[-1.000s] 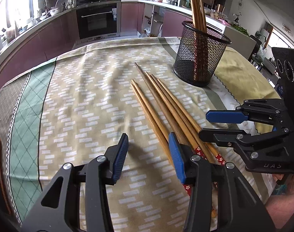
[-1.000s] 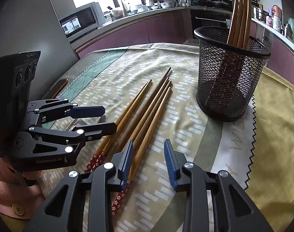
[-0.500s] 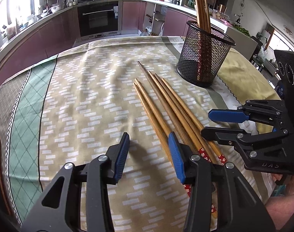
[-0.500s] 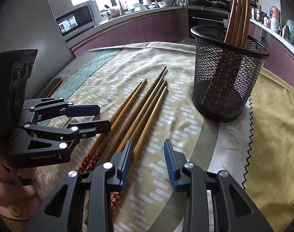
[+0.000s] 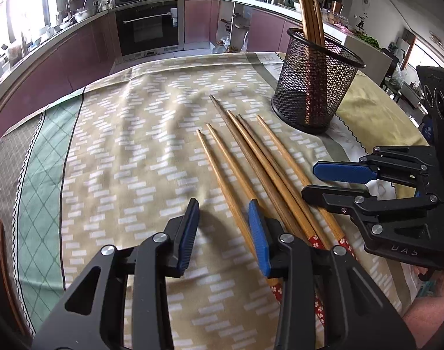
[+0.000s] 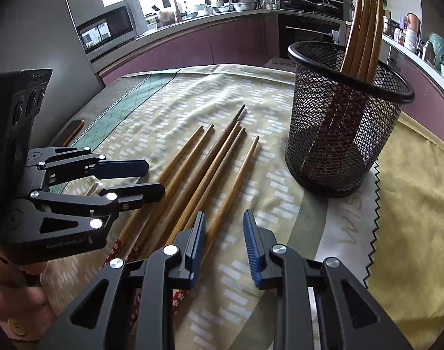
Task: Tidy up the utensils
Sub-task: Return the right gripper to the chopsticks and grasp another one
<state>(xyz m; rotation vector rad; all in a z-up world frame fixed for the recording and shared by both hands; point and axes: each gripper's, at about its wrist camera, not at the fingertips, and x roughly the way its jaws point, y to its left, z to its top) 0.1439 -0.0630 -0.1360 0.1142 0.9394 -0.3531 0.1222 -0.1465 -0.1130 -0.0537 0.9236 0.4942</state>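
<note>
Several wooden chopsticks (image 5: 259, 163) with red flowered ends lie side by side on the patterned tablecloth; they also show in the right wrist view (image 6: 210, 175). A black mesh holder (image 5: 315, 87) stands behind them with several chopsticks upright inside; it also shows in the right wrist view (image 6: 341, 122). My left gripper (image 5: 223, 230) is open and empty, low over the near ends of the leftmost chopsticks. My right gripper (image 6: 224, 239) is open and empty, over the rightmost chopstick's near end. Each gripper shows in the other's view, the right (image 5: 329, 183) and the left (image 6: 152, 179).
The tablecloth (image 5: 119, 145) has a green checked band at its left edge. A dark wooden chair back (image 5: 0, 262) stands at the table's left. Kitchen counters and an oven (image 5: 149, 26) lie beyond the table's far edge.
Both grippers have drawn back and risen slightly from the chopsticks, which now sit farther ahead in view. Both stay open and empty; the chopsticks have not moved.
</note>
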